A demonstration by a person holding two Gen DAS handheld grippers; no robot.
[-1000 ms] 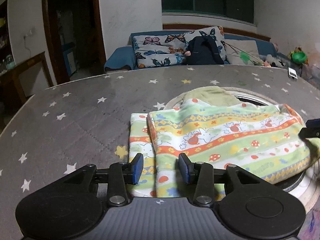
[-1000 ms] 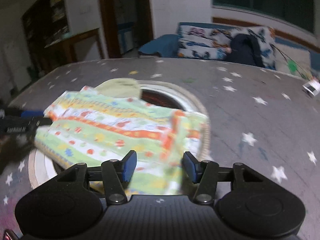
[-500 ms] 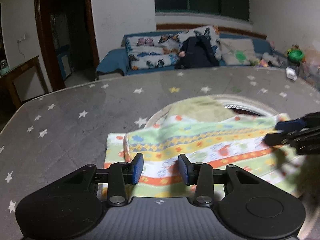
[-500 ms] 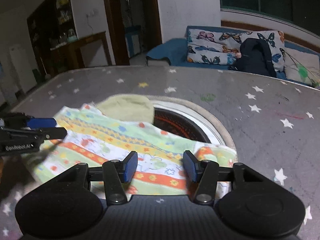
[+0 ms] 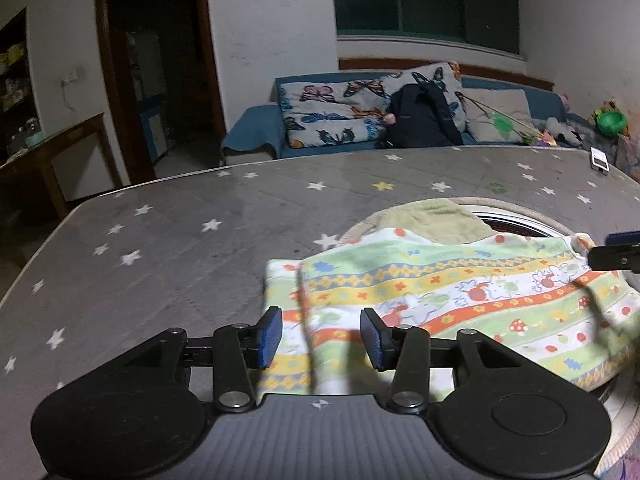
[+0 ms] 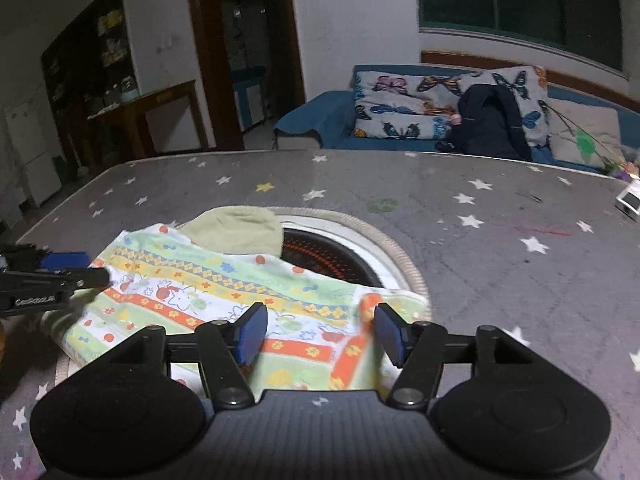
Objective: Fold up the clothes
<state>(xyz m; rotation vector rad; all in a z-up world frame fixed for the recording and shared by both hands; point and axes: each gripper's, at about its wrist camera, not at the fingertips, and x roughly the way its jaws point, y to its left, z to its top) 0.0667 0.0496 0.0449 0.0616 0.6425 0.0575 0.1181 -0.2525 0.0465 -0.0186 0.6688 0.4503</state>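
A striped, cartoon-printed garment (image 5: 460, 300) is lying folded on a grey star-patterned tabletop (image 5: 180, 248), draping partly over a round recessed heater (image 6: 332, 252) set into the surface. The left gripper (image 5: 321, 336) is hovering low over the garment's left end, its blue-padded jaws standing spread with nothing between them but the cloth lying beneath. The right gripper (image 6: 320, 330) is poised over the opposite end, its jaws likewise spread apart, straddling a turned-up orange-banded edge without pinching it. In the right wrist view the left gripper's fingers (image 6: 64, 268) are showing at the far left, touching or just above the garment's corner; which one cannot be told. A pale olive cloth (image 6: 236, 228) is peeking out from under the garment's far side, resting on the heater's rim. Beyond the table, a blue sofa (image 5: 256, 128) is carrying butterfly-print cushions (image 5: 328, 116) and a dark backpack (image 5: 420, 120), beneath a dark window (image 6: 520, 4). A small white device (image 5: 599, 159) is sitting near the table's far right edge, well apart from the garment.
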